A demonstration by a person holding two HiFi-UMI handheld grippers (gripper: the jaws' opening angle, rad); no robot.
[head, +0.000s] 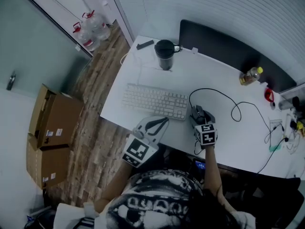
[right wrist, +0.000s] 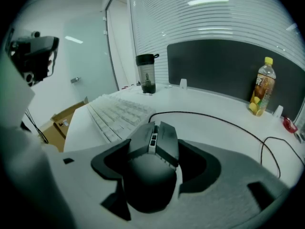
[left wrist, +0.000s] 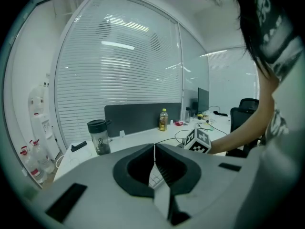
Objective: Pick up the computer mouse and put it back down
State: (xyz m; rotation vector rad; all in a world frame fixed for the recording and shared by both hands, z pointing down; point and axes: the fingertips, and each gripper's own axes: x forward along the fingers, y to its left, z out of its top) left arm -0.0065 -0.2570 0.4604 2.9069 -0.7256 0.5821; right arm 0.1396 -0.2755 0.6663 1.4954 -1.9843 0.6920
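Observation:
A dark wired computer mouse (head: 198, 112) (right wrist: 150, 175) lies on the white desk (head: 217, 70), just right of the white keyboard (head: 155, 100). My right gripper (head: 200, 119) (right wrist: 154, 146) straddles it, one jaw on each side, and the mouse nearly fills the gap. A thin pale strip still shows along the mouse's right flank, so the jaws stand open around it. My left gripper (head: 163, 120) (left wrist: 154, 149) is shut and empty, hovering over the desk's front edge below the keyboard.
A black lidded cup (head: 165, 54) stands behind the keyboard, and a yellow-capped bottle (head: 251, 75) by the dark partition (head: 224, 44). The mouse cable (head: 224, 97) loops rightward toward small clutter (head: 286, 118). Cardboard boxes (head: 52, 128) and water jugs (head: 90, 30) sit on the floor at left.

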